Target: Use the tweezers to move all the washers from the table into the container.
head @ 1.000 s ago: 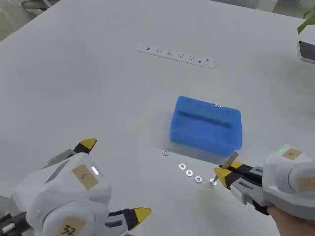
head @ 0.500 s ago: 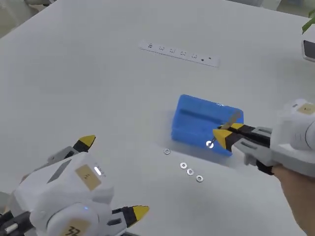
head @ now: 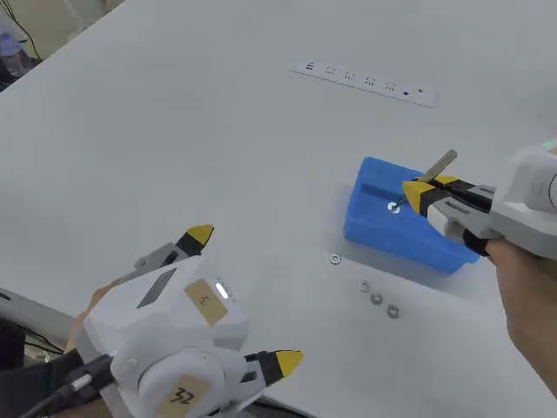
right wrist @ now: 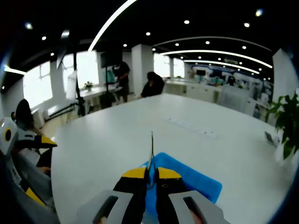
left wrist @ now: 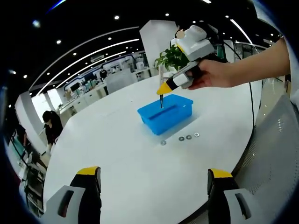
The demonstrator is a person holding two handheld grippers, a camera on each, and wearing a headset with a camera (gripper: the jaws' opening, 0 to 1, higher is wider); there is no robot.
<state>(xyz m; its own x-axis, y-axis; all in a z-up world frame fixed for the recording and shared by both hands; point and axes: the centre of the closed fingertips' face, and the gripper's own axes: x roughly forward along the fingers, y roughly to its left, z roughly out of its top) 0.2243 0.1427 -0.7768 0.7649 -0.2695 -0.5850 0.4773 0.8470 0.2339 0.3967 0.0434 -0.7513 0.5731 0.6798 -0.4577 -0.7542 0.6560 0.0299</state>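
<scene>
**Washer arriving over the container**

The white table [head: 218, 131] is stretching across the head view, with a power strip [head: 365, 83] lying far back. The right gripper [head: 422, 190] is pinching the tweezers [head: 439, 164], and a washer [head: 394, 206] is hanging at their tip above the blue container [head: 392, 239]. A second ago that tip was down at the end of the row on the table, so this piece looks ready for dropping. Four washers [head: 376, 299] are waiting in front of the container. The tweezers' long axis is slanting from upper right to lower left, tip lowest. The left gripper [head: 244, 297] is idling nearby, jaws spread wide and empty.

In the left gripper view, the tweezers are pointing almost straight down into the container.

In the right gripper view, they are running straight ahead between the closed jaws, over the container.
</scene>
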